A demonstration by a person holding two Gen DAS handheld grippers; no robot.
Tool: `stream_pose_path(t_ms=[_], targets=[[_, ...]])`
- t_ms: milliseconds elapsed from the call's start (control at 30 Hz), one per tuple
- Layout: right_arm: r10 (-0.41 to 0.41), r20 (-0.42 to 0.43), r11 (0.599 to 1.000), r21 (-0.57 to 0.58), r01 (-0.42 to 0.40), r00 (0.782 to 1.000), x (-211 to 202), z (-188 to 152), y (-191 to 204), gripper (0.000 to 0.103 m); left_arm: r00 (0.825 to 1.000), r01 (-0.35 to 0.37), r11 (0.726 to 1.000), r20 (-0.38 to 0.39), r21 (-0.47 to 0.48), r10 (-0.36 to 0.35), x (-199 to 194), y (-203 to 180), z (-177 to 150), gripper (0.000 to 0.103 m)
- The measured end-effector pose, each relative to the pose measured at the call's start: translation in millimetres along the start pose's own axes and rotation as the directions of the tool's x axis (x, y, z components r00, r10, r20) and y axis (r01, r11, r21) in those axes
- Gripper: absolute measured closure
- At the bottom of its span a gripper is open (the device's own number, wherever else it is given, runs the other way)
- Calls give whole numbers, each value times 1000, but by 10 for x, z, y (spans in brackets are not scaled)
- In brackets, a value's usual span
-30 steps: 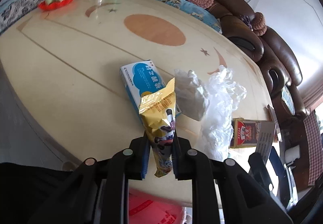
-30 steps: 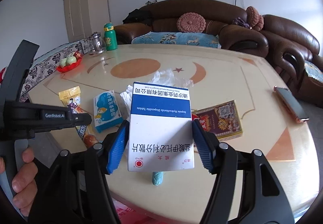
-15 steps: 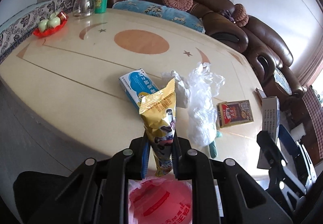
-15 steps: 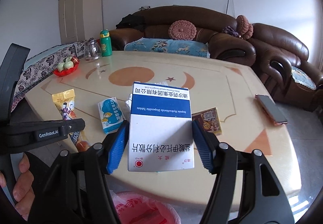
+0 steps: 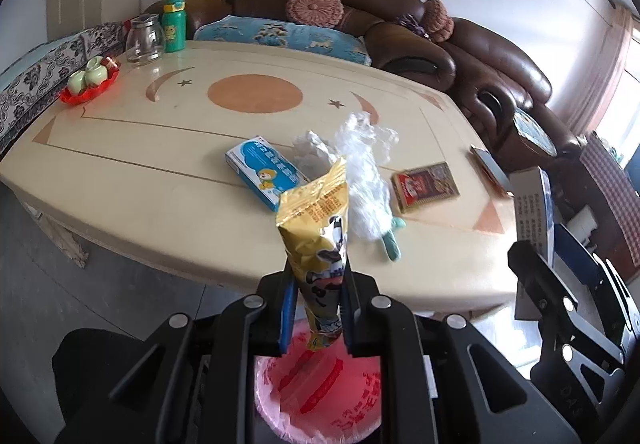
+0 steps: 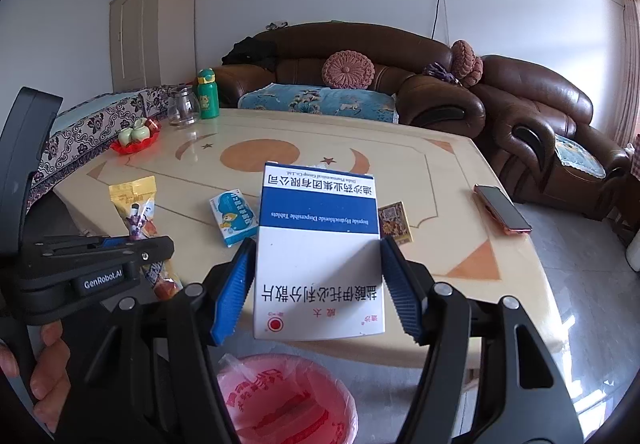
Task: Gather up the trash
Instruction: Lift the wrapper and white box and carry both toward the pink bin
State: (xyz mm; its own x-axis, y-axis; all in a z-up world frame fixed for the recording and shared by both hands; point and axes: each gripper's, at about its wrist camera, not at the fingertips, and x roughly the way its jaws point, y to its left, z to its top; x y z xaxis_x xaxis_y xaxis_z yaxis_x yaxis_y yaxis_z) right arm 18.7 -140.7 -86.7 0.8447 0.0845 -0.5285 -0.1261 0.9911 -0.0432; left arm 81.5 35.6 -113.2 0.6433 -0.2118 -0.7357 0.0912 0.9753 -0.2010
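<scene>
A: What does each hand carry?

B: The left gripper (image 5: 318,306) has its jaws pinched narrow on a yellow snack wrapper (image 5: 318,240), which stands up out of them. The right gripper (image 6: 318,284) clamps a white and blue medicine box (image 6: 318,256) by its two sides.

A: And the bin?

B: A bin lined with a pink bag (image 6: 288,402) sits just below both pairs of jaws. Beyond them, on the surface (image 5: 140,180), lie a small blue box (image 5: 262,172), crumpled clear plastic (image 5: 366,180) and a red card pack (image 5: 426,186).
</scene>
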Motion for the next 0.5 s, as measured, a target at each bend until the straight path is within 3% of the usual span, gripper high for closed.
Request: stream_pose_path(t_ms=[267,500], targets=[[-3,-15,1000,6,3,1000,-253,-166,81,41,1000,20,998,-6,64,-20,-202,-89,-274,84],[-5,-68,1000,15,6,998,-336,-429,123,41,995,70,992,-74,109,-63,-149,-109,-556,84]])
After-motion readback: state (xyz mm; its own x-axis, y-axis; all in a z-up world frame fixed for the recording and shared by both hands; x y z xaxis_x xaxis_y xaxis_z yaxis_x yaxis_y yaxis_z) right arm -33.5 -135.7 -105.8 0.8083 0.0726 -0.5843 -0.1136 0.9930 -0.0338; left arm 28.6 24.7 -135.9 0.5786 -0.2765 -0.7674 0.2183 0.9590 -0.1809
